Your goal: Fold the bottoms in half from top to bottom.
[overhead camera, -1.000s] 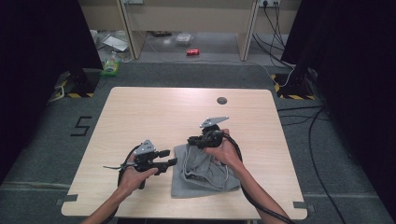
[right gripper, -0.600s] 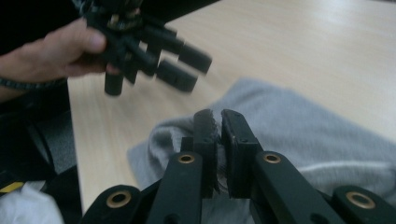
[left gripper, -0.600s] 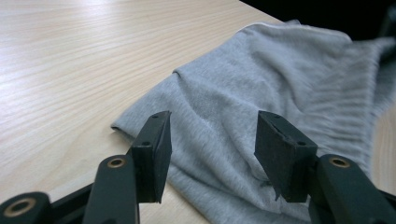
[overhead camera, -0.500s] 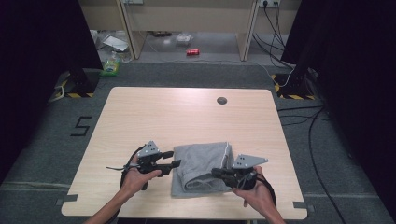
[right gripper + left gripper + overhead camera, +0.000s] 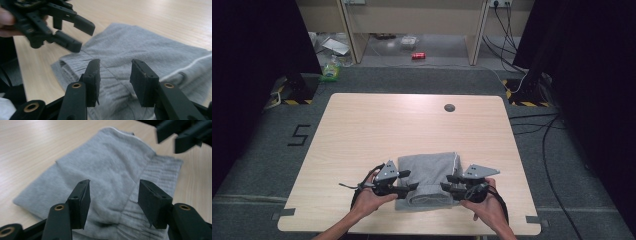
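Observation:
A grey folded garment [image 5: 428, 172] lies near the front edge of the wooden table [image 5: 387, 130]. My left gripper [image 5: 412, 180] is at its left edge, jaws open, hovering just over the fabric [image 5: 107, 167] without pressing on it. My right gripper [image 5: 445, 182] is at the garment's right front edge. Its jaws have just been opening and now stand apart above the ribbed hem [image 5: 117, 100]; nothing is pinched between them. The two grippers face each other across the cloth: the right gripper [image 5: 175, 137] shows ahead of the left, and the left gripper [image 5: 80, 35] ahead of the right.
A small dark round grommet [image 5: 449, 107] sits at the table's far side. The person's hands hold both grippers at the front edge. On the floor beyond the table lie a red can [image 5: 418, 55] and cables [image 5: 512, 30], with black stands at both sides.
The right gripper carried the garment's far part toward the front right, laying it folded, then opened its jaws and let go. The left gripper shifted right onto the garment's left edge.

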A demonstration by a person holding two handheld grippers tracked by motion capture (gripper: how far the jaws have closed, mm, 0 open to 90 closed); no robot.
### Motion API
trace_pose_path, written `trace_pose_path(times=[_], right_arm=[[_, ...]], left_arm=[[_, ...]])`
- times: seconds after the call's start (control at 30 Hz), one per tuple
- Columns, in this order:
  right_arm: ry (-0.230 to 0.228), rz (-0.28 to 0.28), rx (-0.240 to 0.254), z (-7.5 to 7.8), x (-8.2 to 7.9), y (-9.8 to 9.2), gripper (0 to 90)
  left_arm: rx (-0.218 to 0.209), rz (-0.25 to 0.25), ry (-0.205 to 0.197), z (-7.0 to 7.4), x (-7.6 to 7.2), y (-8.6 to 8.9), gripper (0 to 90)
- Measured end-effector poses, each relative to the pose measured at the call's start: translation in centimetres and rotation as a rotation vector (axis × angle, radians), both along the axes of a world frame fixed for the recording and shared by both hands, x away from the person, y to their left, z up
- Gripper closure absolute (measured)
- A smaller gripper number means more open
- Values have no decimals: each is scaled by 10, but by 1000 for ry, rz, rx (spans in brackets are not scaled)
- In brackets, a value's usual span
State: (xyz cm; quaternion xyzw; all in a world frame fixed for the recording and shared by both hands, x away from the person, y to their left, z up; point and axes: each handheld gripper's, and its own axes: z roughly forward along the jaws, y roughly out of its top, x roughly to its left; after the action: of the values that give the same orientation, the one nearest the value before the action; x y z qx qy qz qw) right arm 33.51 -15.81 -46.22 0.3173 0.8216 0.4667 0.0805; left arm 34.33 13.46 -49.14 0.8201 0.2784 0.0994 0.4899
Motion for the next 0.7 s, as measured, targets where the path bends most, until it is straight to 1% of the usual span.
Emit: trace_pose_path(times=[0.07,0.1,0.13,0.2,0.23,0.27,0.3,0.33,0.4,0.43,0.47,0.5,0.53,0.6,0.67,0.7], right_arm=[[3,5,-51,-6,6,7,604],[12,13,-79,-10,8,9,612],[31,16,-96,-15,8,10,620],[54,13,-140,-22,3,7,626],[51,5,-145,-25,-1,5,629],[53,-5,-151,-26,-6,2,635],[44,-10,-166,-27,-12,0,641],[28,-14,-192,-28,-17,0,641],[13,-25,-198,-30,-23,-1,641],[13,-25,-199,-29,-23,0,637],[18,-24,-197,-28,-21,0,625],[29,-24,-189,-26,-19,0,585],[37,-23,-170,-24,-17,0,557],[40,-35,-114,-15,-10,-2,511],[-6,-66,-109,-5,-1,-5,481],[-19,-80,-106,-1,5,-7,465]], left_arm=[[34,-9,-13,-5,-5,-2,423],[45,-14,-14,-7,-7,-2,424],[50,-20,-8,-9,-10,-2,424],[51,-39,14,-14,-15,-3,424],[50,-40,23,-16,-18,-3,424],[54,-39,23,-18,-20,-4,425],[59,-39,17,-19,-22,-4,424],[63,-40,15,-19,-24,-4,424],[72,-42,9,-18,-25,-5,423],[76,-43,5,-17,-25,-5,423],[75,-41,7,-17,-25,-5,421],[66,-41,13,-16,-24,-4,419],[58,-39,19,-14,-22,-2,416],[21,-21,34,-8,-16,4,413],[-3,5,21,-1,-10,10,408],[-15,20,17,3,-6,13,406]])
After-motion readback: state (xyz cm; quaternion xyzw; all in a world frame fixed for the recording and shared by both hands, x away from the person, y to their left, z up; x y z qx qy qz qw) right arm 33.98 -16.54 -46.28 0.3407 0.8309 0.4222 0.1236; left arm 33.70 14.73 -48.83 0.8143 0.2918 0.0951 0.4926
